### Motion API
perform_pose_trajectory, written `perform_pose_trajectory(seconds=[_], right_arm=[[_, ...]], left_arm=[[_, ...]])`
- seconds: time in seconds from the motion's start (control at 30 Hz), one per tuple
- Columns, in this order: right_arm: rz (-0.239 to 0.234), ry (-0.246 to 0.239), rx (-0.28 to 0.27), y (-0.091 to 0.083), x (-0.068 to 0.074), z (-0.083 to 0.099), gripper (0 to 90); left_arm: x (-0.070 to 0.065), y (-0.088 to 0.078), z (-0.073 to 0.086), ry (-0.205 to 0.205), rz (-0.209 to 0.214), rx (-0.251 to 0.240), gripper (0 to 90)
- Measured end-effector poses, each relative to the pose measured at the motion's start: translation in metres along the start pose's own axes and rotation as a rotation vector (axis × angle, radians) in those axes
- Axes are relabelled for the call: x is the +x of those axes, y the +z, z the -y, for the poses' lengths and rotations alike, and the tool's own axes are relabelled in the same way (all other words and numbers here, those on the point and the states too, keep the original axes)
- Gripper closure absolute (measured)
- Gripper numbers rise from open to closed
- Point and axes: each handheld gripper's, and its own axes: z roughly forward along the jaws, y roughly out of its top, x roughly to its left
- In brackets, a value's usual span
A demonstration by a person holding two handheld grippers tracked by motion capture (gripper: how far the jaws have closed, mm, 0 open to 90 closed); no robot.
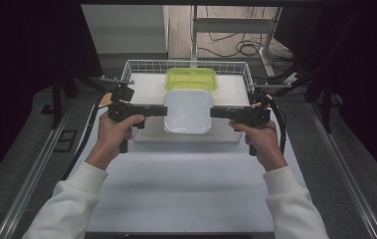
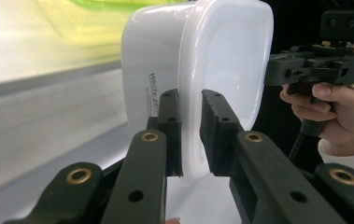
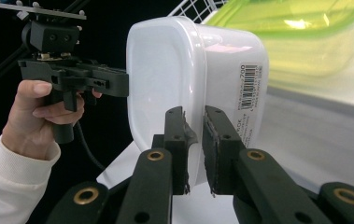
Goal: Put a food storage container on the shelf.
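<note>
A white plastic container [image 1: 188, 110] hangs level above the table, held at both ends. My left gripper [image 1: 163, 110] is shut on its left rim, and the left gripper view has the rim pinched between the jaws of the left gripper [image 2: 189, 95] with the white container [image 2: 221, 56] turned on edge. My right gripper [image 1: 213, 112] is shut on the opposite rim. In the right gripper view the right gripper [image 3: 193, 112] clamps the lip of the white container [image 3: 165, 70], whose barcode label faces the camera. Each gripper view also shows the other hand and its gripper farther off.
A green lidded container [image 1: 191, 78] sits in a white wire basket [image 1: 186, 62] at the back, right behind the lifted one. A white raised board [image 1: 186, 138] lies under the held container. Dark frames and cables flank the table.
</note>
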Motion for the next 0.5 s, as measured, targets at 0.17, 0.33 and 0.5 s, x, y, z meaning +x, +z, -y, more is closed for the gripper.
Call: perform_pose_trajectory(seconds=[0.17, 0.33, 0.5], right_arm=[[-0.011, 0.002, -0.003, -0.001, -0.001, -0.013, 80.1], [0.001, -0.008, -0.003, -0.001, 0.000, -0.026, 80.0], [-0.010, -0.004, -0.012, -0.002, 0.000, -0.039, 80.1]], left_arm=[[0.000, -0.002, -0.013, 0.006, 0.006, -0.001, 78.8], [-0.002, -0.004, -0.026, 0.020, -0.008, -0.006, 78.8], [-0.001, -0.006, -0.037, 0.009, 0.006, -0.015, 78.8]])
